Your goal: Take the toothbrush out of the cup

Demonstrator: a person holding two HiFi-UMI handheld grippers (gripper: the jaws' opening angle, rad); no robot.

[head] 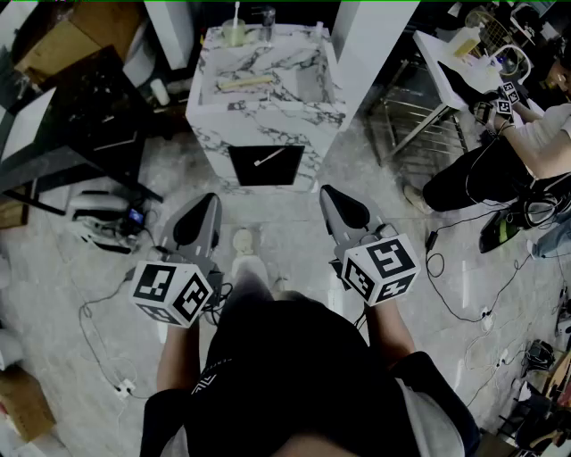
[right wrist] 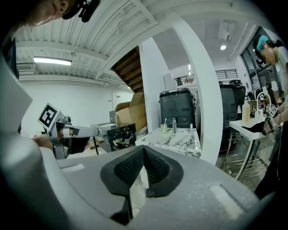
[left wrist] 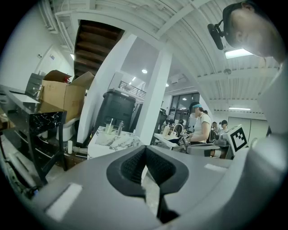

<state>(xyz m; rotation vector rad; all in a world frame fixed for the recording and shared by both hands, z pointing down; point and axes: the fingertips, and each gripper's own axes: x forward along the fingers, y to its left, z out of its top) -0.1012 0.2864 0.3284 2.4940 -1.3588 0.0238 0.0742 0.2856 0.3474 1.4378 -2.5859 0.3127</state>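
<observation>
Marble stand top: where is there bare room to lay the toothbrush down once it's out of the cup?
On the marble stand, bare patches lie between the pale stick-like thing and the front edge, and between it and the back ledge. The back ledge is crowded at its left: the cup with the toothbrush, then the faucet beside it.

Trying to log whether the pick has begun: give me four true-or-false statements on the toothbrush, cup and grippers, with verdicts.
1. The toothbrush stands in the cup on the marble vanity. True.
2. The left gripper is shut on the toothbrush. False: its jaws are together on nothing, well short of the vanity.
3. The right gripper is shut and empty. True.
4. The cup lies tipped over on the floor. False: it stands upright at the back of the vanity top, near the faucet.
</observation>
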